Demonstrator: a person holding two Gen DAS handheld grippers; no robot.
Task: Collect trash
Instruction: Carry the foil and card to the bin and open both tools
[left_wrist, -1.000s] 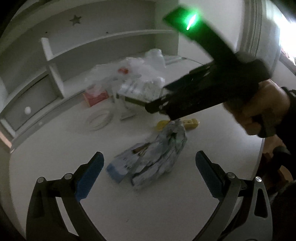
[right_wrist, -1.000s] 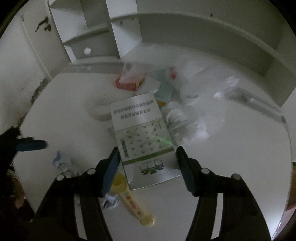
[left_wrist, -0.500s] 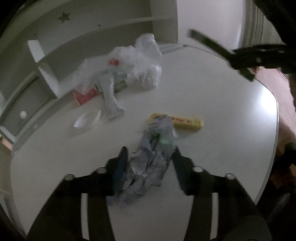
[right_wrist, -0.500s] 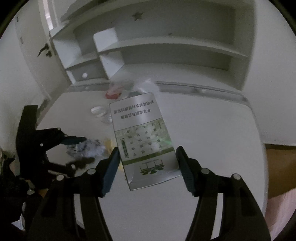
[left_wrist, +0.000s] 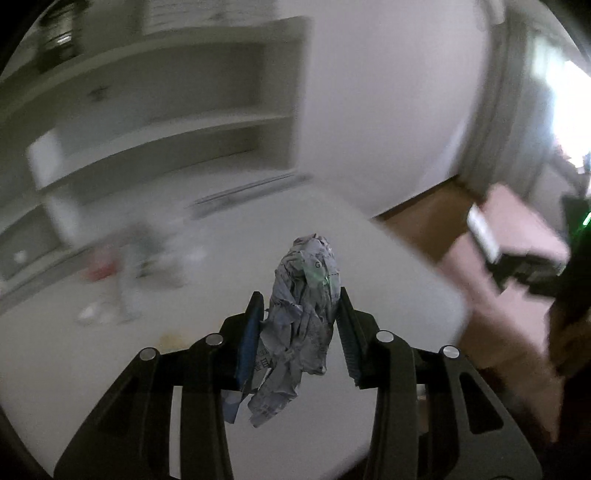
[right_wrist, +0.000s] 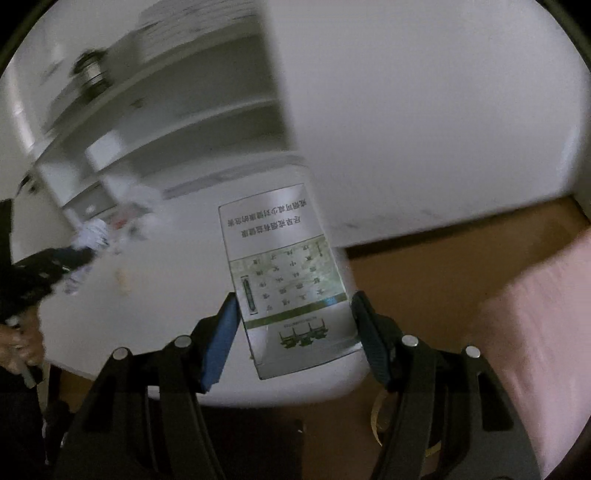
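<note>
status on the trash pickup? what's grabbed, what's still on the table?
Nothing visibly binned yet. In hand: left gripper shut on the crumpled grey printed paper wad; right gripper shut on the flat white-and-green printed carton. Left: blurred plastic and red litter on the white table near the shelves.

**White desk, bare shelves and a brown floor**

A white table (left_wrist: 388, 280) with a rounded corner stands against a white shelf unit (left_wrist: 177, 122), whose open shelves run along the wall. A small drawer with a round knob (left_wrist: 20, 255) sits low on the left, blurred. To the right rises a plain white wall (right_wrist: 424, 110). A brown floor (right_wrist: 436, 280) shows beyond the table's edge, beside a pink, blurred surface (right_wrist: 535, 332). Bright daylight (left_wrist: 565, 103) enters at the far right.
</note>
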